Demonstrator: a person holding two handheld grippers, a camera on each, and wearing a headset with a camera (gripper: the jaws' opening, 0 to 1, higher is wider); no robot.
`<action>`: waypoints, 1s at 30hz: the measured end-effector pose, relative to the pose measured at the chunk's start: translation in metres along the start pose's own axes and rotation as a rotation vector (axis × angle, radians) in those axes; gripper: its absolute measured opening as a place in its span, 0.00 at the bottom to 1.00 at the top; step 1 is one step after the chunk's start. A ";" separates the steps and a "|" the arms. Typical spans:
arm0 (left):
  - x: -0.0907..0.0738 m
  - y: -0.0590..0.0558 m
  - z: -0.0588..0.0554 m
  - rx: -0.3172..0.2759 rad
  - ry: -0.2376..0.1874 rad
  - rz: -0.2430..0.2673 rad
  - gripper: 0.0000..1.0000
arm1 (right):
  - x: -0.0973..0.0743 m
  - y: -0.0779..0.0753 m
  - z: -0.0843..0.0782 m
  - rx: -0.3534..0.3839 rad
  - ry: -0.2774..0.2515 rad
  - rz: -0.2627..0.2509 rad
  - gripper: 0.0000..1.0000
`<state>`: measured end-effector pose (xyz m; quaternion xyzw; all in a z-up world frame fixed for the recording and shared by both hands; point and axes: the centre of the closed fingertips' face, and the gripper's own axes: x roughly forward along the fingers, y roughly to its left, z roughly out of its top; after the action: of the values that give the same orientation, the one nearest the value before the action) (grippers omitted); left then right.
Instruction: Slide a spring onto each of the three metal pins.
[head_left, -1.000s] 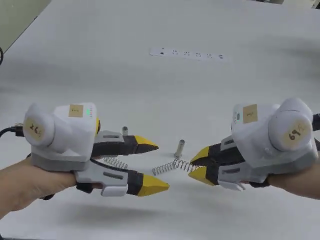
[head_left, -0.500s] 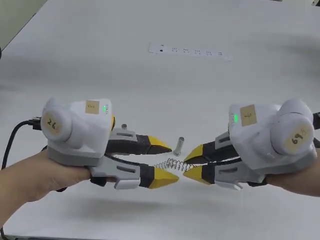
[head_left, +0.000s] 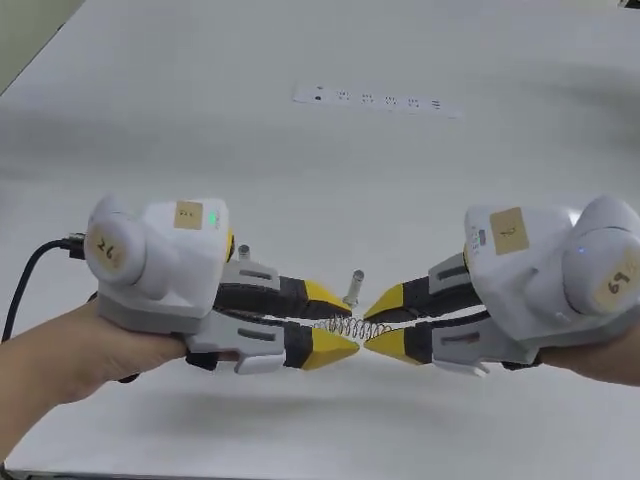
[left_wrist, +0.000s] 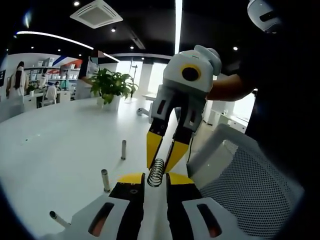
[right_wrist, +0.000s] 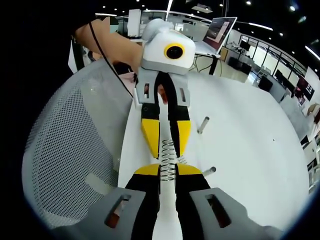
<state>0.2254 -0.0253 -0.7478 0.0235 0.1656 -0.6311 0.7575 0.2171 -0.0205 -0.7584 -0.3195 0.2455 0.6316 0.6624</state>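
Holding spring (head_left: 345, 325) by one end in right gripper (right_wrist: 168, 171), jaws near closed. Narrow on left gripper (left_wrist: 156, 178) too, round the other end; unclear whether clamped. Stretched level between both tips, long axis tip to tip.

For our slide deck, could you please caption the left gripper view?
A spring spanning the tips of the left hand-held gripper and right hand-held gripper, three metal pins nearby.

Pins (head_left: 355, 288) obstruct ctr of bench (head_left: 300, 180); rest open
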 end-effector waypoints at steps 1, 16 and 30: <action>0.000 0.000 0.000 0.003 -0.002 -0.002 0.06 | 0.000 0.000 0.000 -0.005 -0.004 -0.001 0.08; -0.001 -0.006 0.003 0.030 -0.003 -0.012 0.02 | -0.002 0.002 0.002 -0.017 -0.019 0.005 0.08; -0.001 -0.006 0.000 0.027 0.013 -0.029 0.02 | 0.000 0.001 0.001 -0.005 -0.031 0.003 0.11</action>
<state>0.2198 -0.0254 -0.7465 0.0354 0.1625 -0.6438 0.7469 0.2160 -0.0203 -0.7580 -0.3107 0.2341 0.6381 0.6644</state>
